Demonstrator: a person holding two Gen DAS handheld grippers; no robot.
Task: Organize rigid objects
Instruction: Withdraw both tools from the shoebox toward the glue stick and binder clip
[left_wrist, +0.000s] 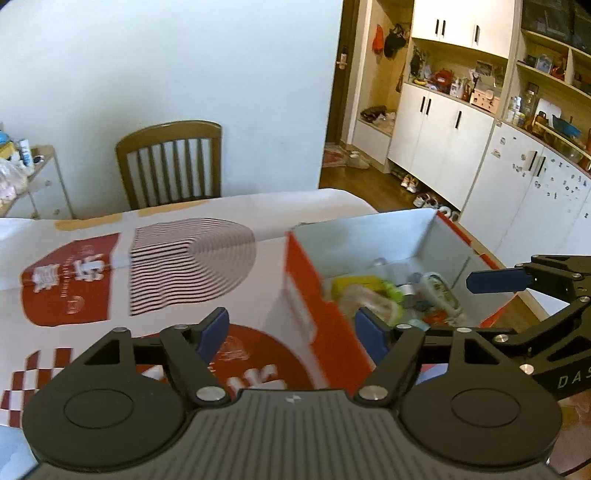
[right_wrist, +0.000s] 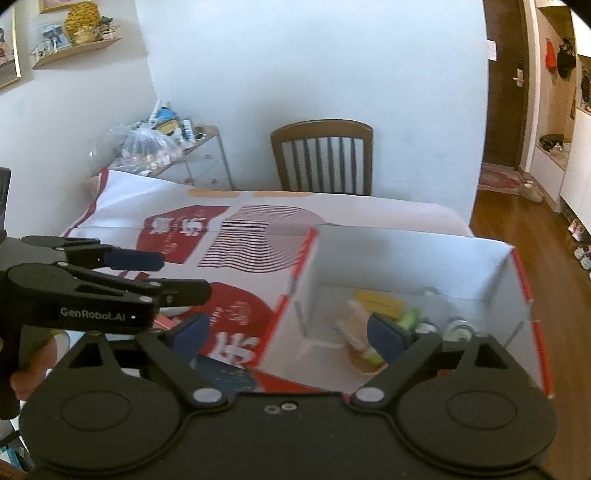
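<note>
A: How does the left claw (left_wrist: 291, 332) stand?

B: Jaws spread wide, nothing between its blue pads (left_wrist: 212, 332). It hangs over the table (left_wrist: 92, 206), at the near left corner of the box (left_wrist: 314, 317).

A: And the right claw (right_wrist: 284, 338)?

B: Also wide open and empty. Its right pad sits in front of the box's inside, its left pad over the printed cloth (right_wrist: 258, 236).

A: Where are the rigid objects?

B: Inside the box, an open cardboard one with orange-red outer walls and white inner walls, standing on the right part of the table. On its floor lie a yellow block (left_wrist: 354, 286), a lime-green piece (right_wrist: 408, 319), a pale bottle (right_wrist: 360, 325) and a small tin-like container (left_wrist: 441, 291); the rest is too blurred to name.

A: Anything further out?

B: 1 wooden chair (left_wrist: 170, 162) against the wall behind the table, white cabinets (left_wrist: 439, 144) on the right, and a side shelf (right_wrist: 192, 155) piled with bags.
</note>
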